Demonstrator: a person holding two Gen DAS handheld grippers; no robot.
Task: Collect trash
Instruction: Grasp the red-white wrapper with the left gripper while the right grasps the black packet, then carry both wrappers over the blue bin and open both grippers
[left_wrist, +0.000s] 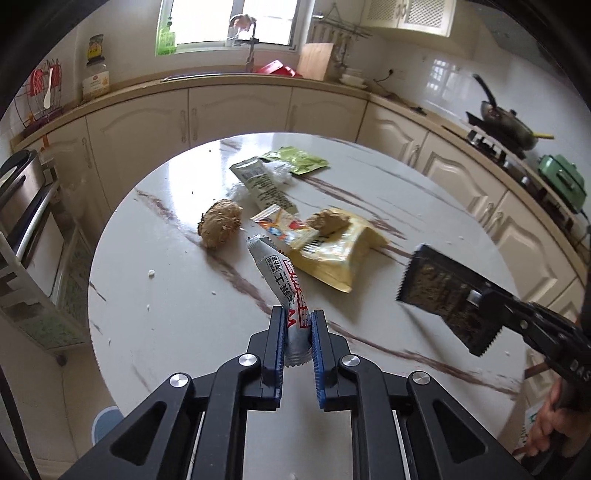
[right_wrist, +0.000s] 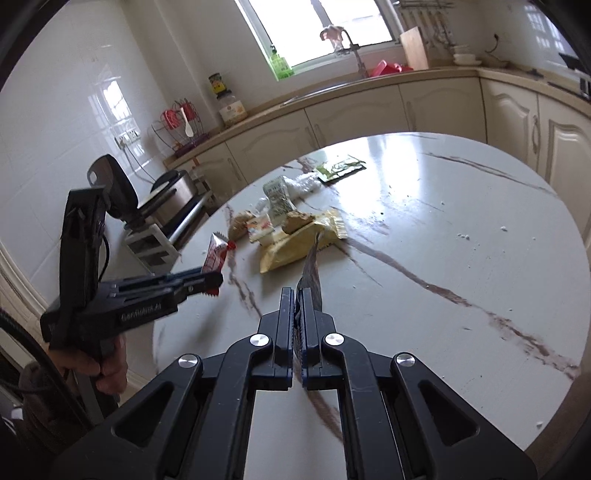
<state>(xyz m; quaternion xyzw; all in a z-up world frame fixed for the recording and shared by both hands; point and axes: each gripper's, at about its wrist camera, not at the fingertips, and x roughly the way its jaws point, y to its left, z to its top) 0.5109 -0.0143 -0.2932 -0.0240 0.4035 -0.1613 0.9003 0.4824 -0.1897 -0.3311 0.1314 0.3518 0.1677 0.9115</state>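
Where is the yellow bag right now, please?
The yellow bag lies flat mid-table, just beyond the left gripper in its view, with a brown lump on its far end.

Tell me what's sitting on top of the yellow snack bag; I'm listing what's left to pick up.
A brown lump rests on the yellow bag, and a small white-orange wrapper overlaps its near edge. What lies beneath the bag is hidden.

Six crinkled snack wrappers show: a silver-and-red one (left_wrist: 282, 282), a dark serrated one (left_wrist: 441, 297), a yellow one (left_wrist: 334, 254), a small white-and-orange one (left_wrist: 282, 227), a grey printed one (left_wrist: 264, 184) and a green one (left_wrist: 299, 159). Two brown knobbly lumps (left_wrist: 220, 228) (left_wrist: 328, 220) lie on the round marble desk (left_wrist: 166, 295), along with one scrap of clear crumpled plastic (left_wrist: 279, 172).
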